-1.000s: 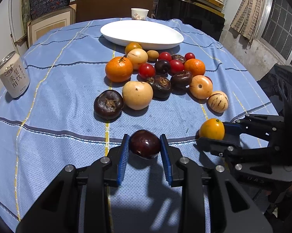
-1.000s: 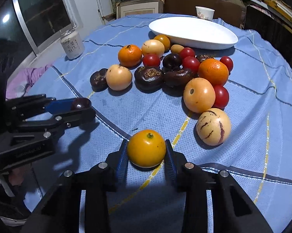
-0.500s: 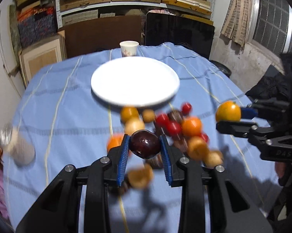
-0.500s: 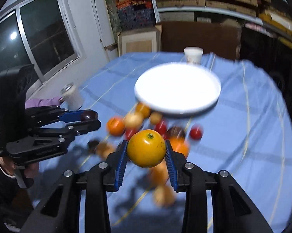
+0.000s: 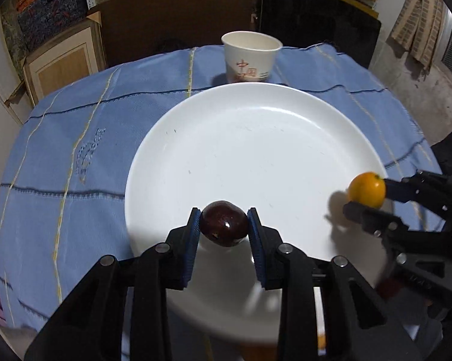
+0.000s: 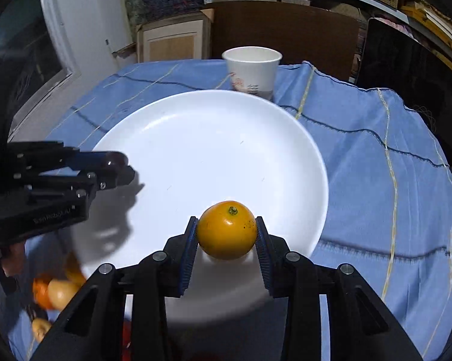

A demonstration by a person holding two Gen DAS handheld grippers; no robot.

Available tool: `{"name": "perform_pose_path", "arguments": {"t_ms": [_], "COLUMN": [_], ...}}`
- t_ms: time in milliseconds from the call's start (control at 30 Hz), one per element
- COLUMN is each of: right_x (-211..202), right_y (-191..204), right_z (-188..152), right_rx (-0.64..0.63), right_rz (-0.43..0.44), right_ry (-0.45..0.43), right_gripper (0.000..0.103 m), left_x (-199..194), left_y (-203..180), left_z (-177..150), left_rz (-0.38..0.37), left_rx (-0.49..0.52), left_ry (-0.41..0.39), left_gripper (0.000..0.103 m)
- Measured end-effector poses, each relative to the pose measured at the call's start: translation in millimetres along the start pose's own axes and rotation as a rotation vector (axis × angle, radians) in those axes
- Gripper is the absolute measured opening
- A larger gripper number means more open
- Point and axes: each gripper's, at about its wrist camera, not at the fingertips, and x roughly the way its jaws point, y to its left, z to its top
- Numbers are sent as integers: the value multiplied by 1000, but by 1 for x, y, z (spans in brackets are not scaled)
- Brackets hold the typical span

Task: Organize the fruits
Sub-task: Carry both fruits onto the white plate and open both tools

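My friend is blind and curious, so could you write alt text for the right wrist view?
The right claw grips an orange fruit above the near edge of a bare white plate on a blue cloth. At left, the left claw holds a dark fruit over the plate; a paper cup stands behind it.

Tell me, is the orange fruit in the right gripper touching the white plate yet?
Cannot tell. In the right wrist view the orange fruit, clamped in the right gripper, hangs over the white plate, but neither view plainly shows a gap or contact.

Both claws carried forward — dark fruit [image 5: 223, 223], orange fruit [image 6: 226, 229] now over plate [image 5: 256, 126]
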Motion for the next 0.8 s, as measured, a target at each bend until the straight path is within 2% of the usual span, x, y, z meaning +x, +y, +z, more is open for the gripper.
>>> {"name": "perform_pose_path", "arguments": {"t_ms": [33, 67, 100, 167, 267, 367, 433, 467, 500, 533, 633, 800], "right_x": [3, 8, 11, 5, -16, -40, -57, -65, -71, -82, -106, -130], "right_y": [-3, -8, -12, -17, -17, -17, -12, -8, -5, 1, 12, 23], "right_z": [3, 9, 14, 16, 8, -8, -24, -34, -41, -55, -85, -135], "right_rx": [7, 20, 33, 52, 58, 83, 75, 60, 47, 25, 19, 53], "right_rz": [0, -4, -16, -57, -46, -15, 1, -3, -6, -13, -27, 16], "right_ry": [1, 2, 3, -34, -77, -103, -100, -97, -97, -101, -118, -113], "right_gripper": [38, 40, 51, 59, 61, 64, 67, 72, 77, 78, 85, 87], "left_x": [5, 8, 11, 5, -14, -37, -54, -63, -72, -83, -111, -144], "left_y": [2, 4, 6, 9, 8, 9, 10, 10, 10, 12, 17, 14], "left_z": [4, 7, 10, 11, 6, -7, -20, -28, -36, -48, -84, -143], "left_rz": [11, 18, 21, 36, 24, 25, 16, 18, 18, 18, -4, 6], "left_rx": [-3, -9, -17, -33, -21, -39, -44, -44, -46, -57, -84, -58], "left_ry": [4, 6, 8, -19, -53, -68, -76, -78, -83, -95, -121, -148], "left_gripper": [32, 38, 54, 70, 71, 77, 79, 82, 88, 90, 91, 91]}}
